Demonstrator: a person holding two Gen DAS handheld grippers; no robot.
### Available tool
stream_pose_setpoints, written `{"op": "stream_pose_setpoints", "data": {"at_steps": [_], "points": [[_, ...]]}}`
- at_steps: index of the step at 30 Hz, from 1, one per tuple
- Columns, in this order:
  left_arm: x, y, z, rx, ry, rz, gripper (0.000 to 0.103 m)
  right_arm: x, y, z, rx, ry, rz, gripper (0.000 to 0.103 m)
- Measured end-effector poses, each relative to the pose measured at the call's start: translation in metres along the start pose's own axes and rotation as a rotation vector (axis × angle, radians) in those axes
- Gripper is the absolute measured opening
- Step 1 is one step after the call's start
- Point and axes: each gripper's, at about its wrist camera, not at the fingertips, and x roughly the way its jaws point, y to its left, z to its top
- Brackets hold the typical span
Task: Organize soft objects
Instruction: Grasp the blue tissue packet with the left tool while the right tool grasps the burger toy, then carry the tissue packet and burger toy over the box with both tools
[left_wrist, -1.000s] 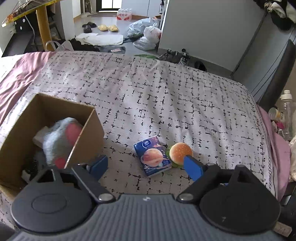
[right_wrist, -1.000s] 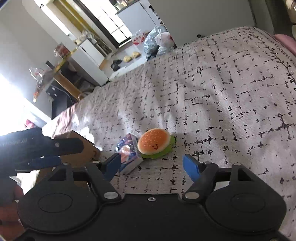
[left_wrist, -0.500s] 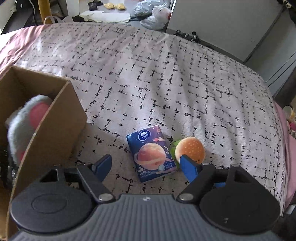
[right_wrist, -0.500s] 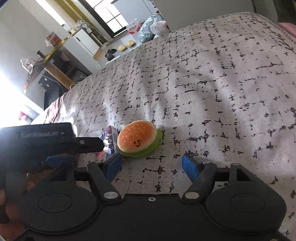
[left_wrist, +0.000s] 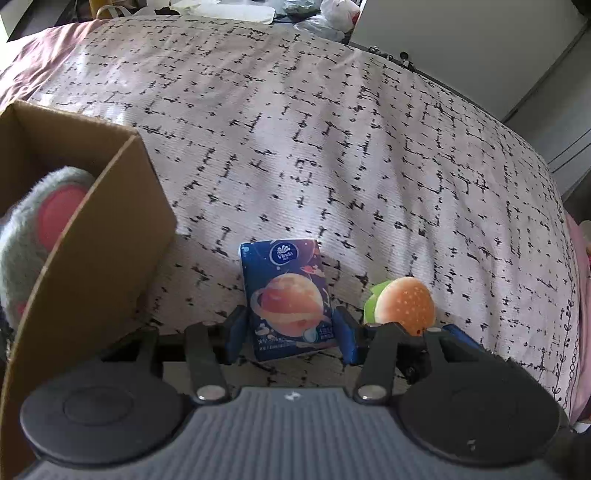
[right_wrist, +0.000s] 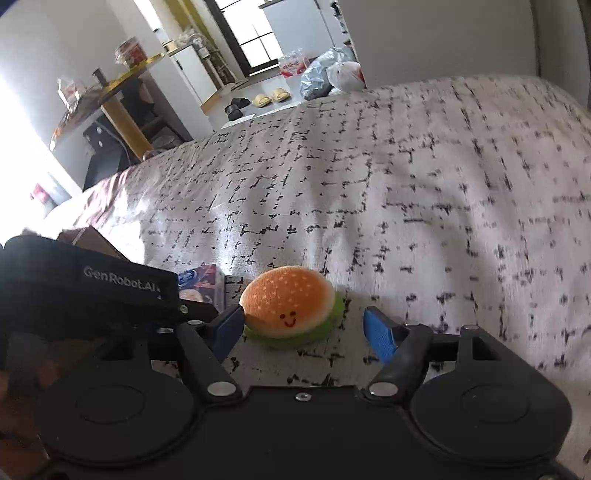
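The left hand-held gripper (left_wrist: 290, 334) has just been closing, its blue pads hugging the sides of the dark blue tissue pack with a planet print (left_wrist: 286, 299); contact looks likely but is hard to confirm. The right hand-held gripper (right_wrist: 304, 328) stands wide around the orange-and-green plush burger (right_wrist: 290, 306) on the bed's pink black-flecked cover (left_wrist: 332, 147). An open brown cardboard box (left_wrist: 99, 236) stands nearby.

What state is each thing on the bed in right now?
Tissue pack: flat on bed, between left gripper pads, which have just been closing.
Burger plush: on bed, between open right gripper fingers, ungripped.
Cardboard box: open-topped, holding grey plush.
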Motion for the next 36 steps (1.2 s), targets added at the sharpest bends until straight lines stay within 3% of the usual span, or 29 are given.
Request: {"op": "stream_pose_setpoints", "data": {"at_steps": [6,9,12,13,15,19,23,25,28,36], "points": [[-0.005,0.004,0.001,0.003,-0.009,0.001,0.046,0.006,0.010,0.000,-0.070,-0.015,-0.026,0.070],[-0.009,0.005,0.001,0.002,-0.002,-0.004,0.042,0.008,0.013,-0.002,-0.100,-0.011,-0.026,0.057],[-0.016,0.006,0.000,0.010,-0.004,-0.009,0.039,0.004,0.015,-0.002,-0.116,-0.008,-0.030,0.052],[-0.019,0.007,0.000,0.015,-0.006,-0.011,0.036,0.001,0.015,-0.002,-0.116,-0.006,-0.025,0.051],[-0.023,0.008,-0.002,0.023,0.000,-0.020,0.018,-0.005,0.017,-0.001,-0.111,-0.009,-0.018,0.051],[-0.026,0.014,-0.005,0.009,0.017,-0.031,0.018,-0.018,0.029,-0.004,-0.149,0.001,-0.040,0.051],[-0.024,0.012,-0.007,0.041,0.017,-0.018,0.027,-0.028,0.033,-0.009,-0.158,0.024,-0.072,0.051],[-0.020,0.012,-0.007,0.039,0.030,-0.023,0.047,-0.031,0.032,-0.014,-0.148,0.041,-0.091,0.051],[-0.019,0.011,-0.007,0.027,0.024,-0.019,0.064,-0.032,0.027,-0.017,-0.124,0.074,-0.127,0.051],[-0.005,-0.007,-0.008,0.062,0.024,-0.001,0.069,-0.022,0.009,-0.018,-0.030,0.087,-0.111,0.051]]}}
